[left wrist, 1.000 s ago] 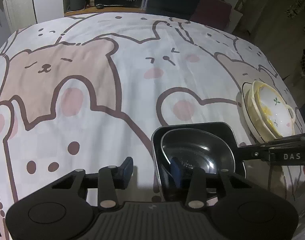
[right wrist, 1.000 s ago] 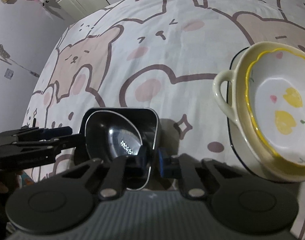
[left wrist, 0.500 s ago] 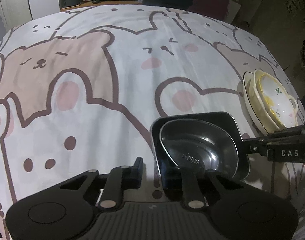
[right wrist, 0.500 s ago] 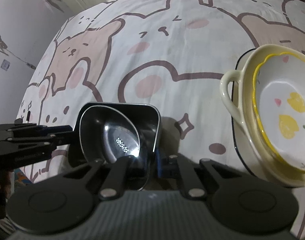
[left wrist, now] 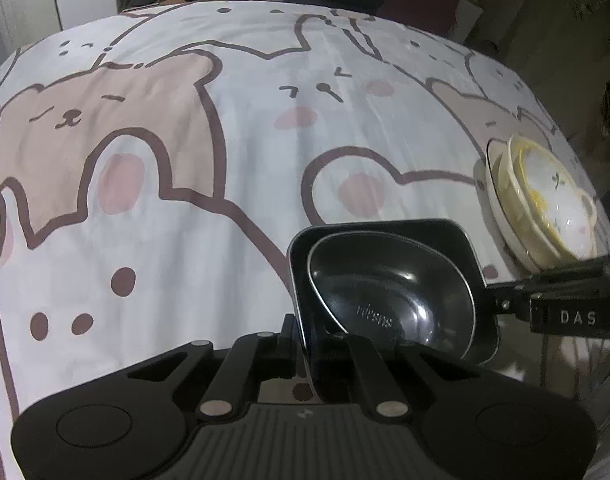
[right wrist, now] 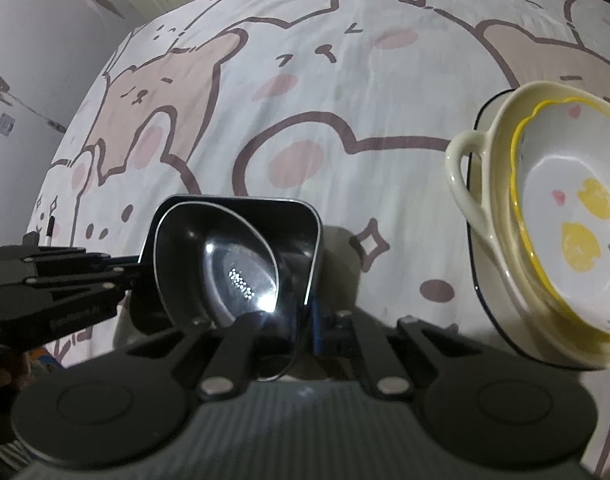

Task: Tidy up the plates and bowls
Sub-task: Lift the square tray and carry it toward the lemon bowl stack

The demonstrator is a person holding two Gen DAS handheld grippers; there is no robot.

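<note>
Both grippers pinch the square black dish (left wrist: pixel 461 240) with the black metal oval bowl (left wrist: pixel 389 300) nested in it, sitting at 5 o'clock on the bear-print cloth (left wrist: pixel 225 140). Left gripper (left wrist: pixel 305 344) is clamped shut on the dish's left wall; right gripper (right wrist: pixel 309 324) is clamped shut on the opposite wall. Likely step: two-handed lift toward the stack of cream ceramic handled bowls (right wrist: pixel 545 220) at 3 o'clock. Do it well: raise both sides evenly, keep the dish level so the oval bowl doesn't slide. Versus a second earlier: left fingers stood wide, one clear of the dish wall; now closed. Right side barely changed.
</note>
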